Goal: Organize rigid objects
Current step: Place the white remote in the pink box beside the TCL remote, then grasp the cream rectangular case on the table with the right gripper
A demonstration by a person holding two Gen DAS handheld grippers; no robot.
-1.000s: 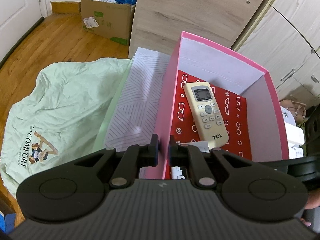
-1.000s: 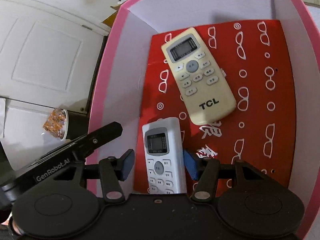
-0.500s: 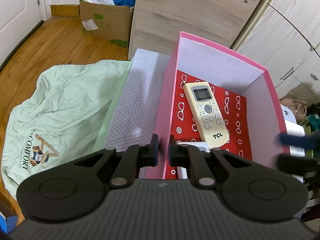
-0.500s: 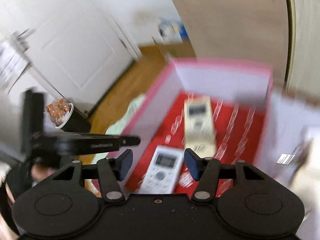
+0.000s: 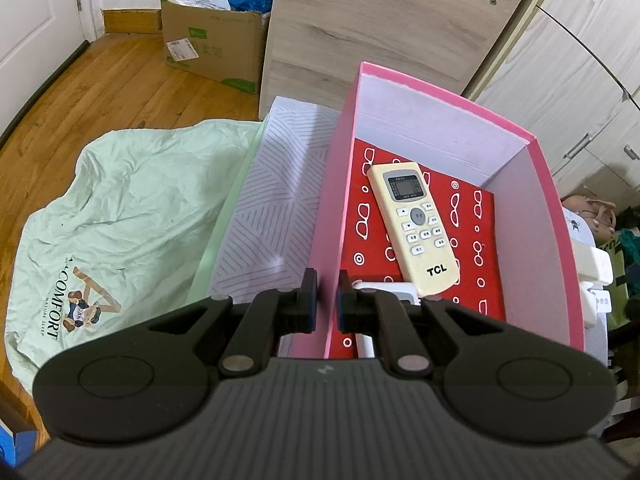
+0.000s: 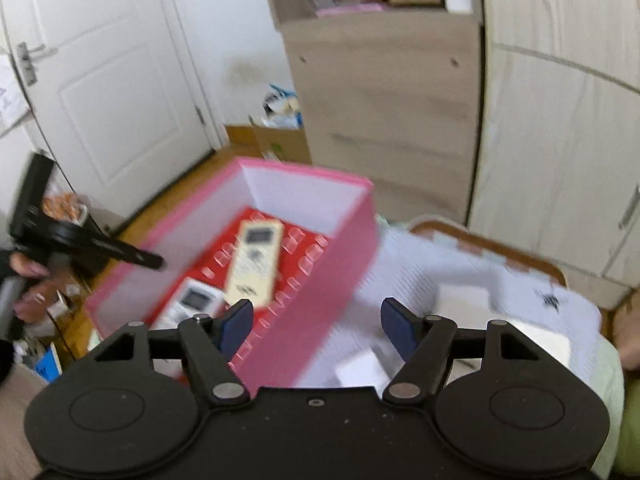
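Left gripper (image 5: 325,294): pressed together on the near left wall of the pink box (image 5: 558,240), one pad outside, one inside.
Right gripper (image 6: 316,326): spread wide, its jaws having just been opening, nothing between them; it hung above the box's right wall and the white patterned sheet (image 6: 472,276).
Cream remote (image 5: 414,228): lay face up on the red patterned floor of the box.
White remote (image 6: 188,306): lay in the box too, nearer the grippers, its far end touching the cream one.
Green bedding (image 5: 120,216): crumpled left of the box.
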